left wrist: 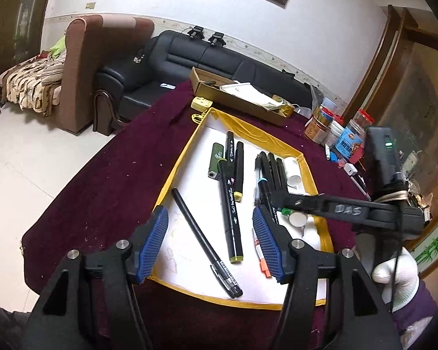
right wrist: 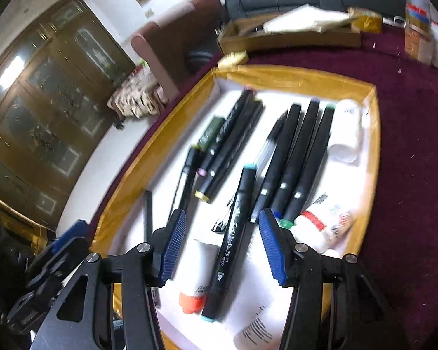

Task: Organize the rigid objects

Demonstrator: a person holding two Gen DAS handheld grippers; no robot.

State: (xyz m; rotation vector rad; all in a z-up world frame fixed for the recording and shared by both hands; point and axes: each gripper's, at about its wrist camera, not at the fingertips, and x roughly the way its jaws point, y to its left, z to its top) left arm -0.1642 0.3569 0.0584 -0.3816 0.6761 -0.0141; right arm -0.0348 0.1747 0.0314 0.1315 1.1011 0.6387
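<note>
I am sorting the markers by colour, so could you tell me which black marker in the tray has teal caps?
It is the marker lying alone between the right gripper's open fingers, teal at both ends; the three markers grouped beside it show blue, green and purple ends instead.

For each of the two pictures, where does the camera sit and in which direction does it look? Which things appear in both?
Left wrist view: sits on the left gripper, looks down over the yellow-edged tray toward the black sofa; its open jaws, the right gripper and a gloved hand show.
Right wrist view: sits on the right gripper, looks down into the tray; its open jaws show.
Shared: tray, black markers, sofa.
</note>
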